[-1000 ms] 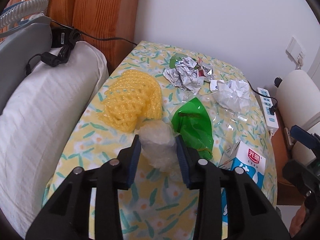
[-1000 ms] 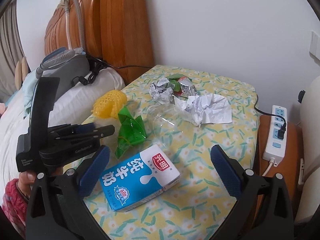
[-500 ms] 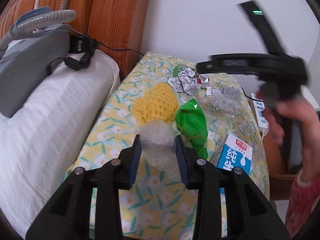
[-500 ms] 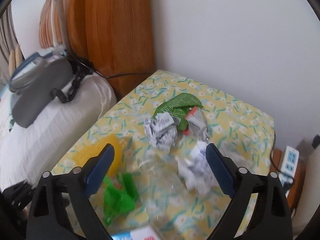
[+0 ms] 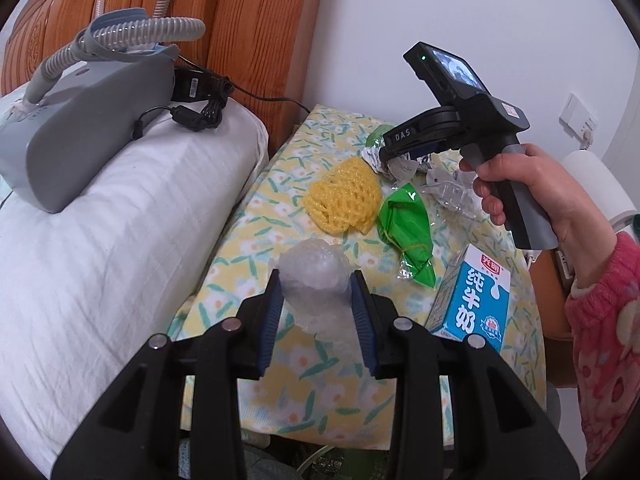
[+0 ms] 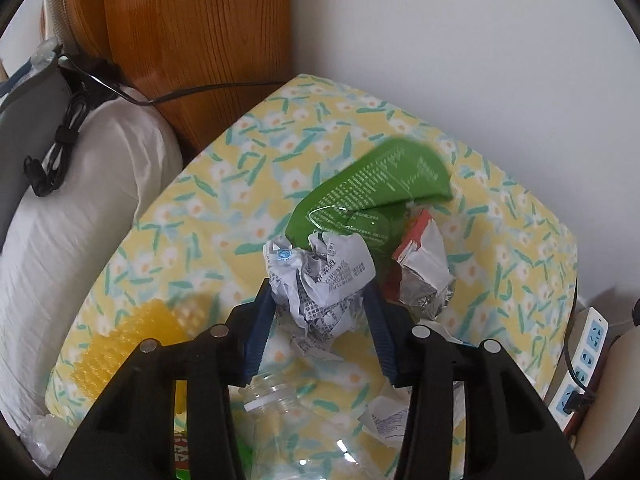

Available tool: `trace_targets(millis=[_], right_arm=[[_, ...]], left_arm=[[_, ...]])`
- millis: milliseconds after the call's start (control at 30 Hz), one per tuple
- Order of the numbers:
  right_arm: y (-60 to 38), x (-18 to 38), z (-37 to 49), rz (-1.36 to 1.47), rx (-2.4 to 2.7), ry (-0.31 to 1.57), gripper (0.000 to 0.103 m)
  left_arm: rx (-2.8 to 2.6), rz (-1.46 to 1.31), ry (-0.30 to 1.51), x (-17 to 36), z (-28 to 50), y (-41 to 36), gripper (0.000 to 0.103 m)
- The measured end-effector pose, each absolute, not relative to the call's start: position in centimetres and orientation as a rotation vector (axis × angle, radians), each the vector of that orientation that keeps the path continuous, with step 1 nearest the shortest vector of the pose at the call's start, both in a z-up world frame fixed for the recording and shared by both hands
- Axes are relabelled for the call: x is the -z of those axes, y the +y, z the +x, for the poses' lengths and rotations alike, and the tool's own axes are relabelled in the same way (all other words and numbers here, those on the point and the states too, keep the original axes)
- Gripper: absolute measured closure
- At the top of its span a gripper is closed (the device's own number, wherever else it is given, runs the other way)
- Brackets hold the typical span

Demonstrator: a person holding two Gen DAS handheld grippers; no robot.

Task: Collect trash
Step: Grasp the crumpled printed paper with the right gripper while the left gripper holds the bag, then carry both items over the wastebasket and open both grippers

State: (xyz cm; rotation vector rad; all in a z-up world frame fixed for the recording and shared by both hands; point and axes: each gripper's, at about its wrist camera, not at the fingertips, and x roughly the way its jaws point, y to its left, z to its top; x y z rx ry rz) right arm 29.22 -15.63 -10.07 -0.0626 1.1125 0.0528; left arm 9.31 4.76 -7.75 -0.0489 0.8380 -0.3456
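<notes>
My left gripper (image 5: 316, 280) is shut on a wad of clear plastic film (image 5: 314, 268), held just above the near part of the flowered yellow tablecloth (image 5: 320, 392). The right gripper (image 6: 318, 288) points steeply down at the far end of the table. Its jaws are closing and the blue pads (image 6: 260, 320) press both sides of a crumpled printed wrapper (image 6: 320, 276). In the left wrist view a hand (image 5: 520, 184) holds that right gripper (image 5: 394, 148) over the far wads.
On the cloth lie a yellow foam net (image 5: 342, 200), a green bag (image 5: 406, 220), a milk carton (image 5: 476, 300), a clear bottle (image 6: 288, 420), a green packet (image 6: 380, 192) and a red-silver wrapper (image 6: 424, 272). A pillow (image 5: 100, 240) with a grey machine (image 5: 80, 120) flanks the left; a power strip (image 6: 584, 360) the right.
The right gripper swung from above the milk carton to the far wads, tipped downward, and went from wide open to closed around the crumpled wrapper. The left gripper drew back, still holding the plastic wad.
</notes>
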Motion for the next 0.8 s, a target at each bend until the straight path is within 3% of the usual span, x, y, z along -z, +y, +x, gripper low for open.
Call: trace_targets(millis=[200,433,800], right_arm=[[-15.4,5.3,24.4,-0.028,-0.087,0.979,0.058],[-14.9,1.5,11.5,-0.005,-0.158,0.829,0.058],[-14.6,6.6,-5.7,0.049,-0.186,0.918,0.056]], left_arm=[[0.369,-0.018,0.816,6.5,6.2,5.1,0.069],[0.485,0.018,0.85,6.0,0.2,5.1,0.069],[0.685,0.087,1.093,12.9,-8.8,3.5,0.069]])
